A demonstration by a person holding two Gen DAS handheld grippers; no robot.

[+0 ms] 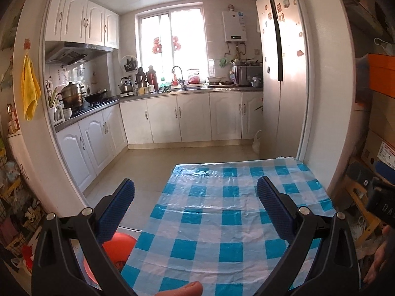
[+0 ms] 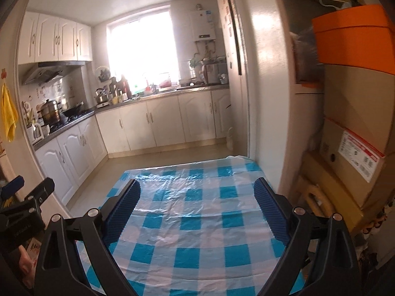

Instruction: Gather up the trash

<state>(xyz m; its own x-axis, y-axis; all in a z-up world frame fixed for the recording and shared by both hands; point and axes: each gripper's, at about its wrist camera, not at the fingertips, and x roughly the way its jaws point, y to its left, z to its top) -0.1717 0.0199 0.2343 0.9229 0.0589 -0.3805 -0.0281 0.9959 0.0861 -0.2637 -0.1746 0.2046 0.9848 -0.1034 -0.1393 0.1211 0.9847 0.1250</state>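
Note:
No trash shows on the table in either view. My left gripper (image 1: pixel 196 187) is open and empty, held above the near part of a table covered with a blue-and-white checked plastic cloth (image 1: pixel 229 212). My right gripper (image 2: pixel 197 188) is also open and empty above the same cloth (image 2: pixel 197 212). An orange-red bin or basin (image 1: pixel 118 246) sits on the floor left of the table, partly hidden by my left finger. The left gripper also shows at the left edge of the right wrist view (image 2: pixel 22 207).
The kitchen lies beyond the table: white cabinets (image 1: pixel 192 116), a stove with pots (image 1: pixel 74 96), a sink under the window, and a fridge (image 1: pixel 279 61). Stacked cardboard and orange boxes (image 2: pixel 355 103) stand right of the table. A white bag (image 1: pixel 256 143) sits by the fridge.

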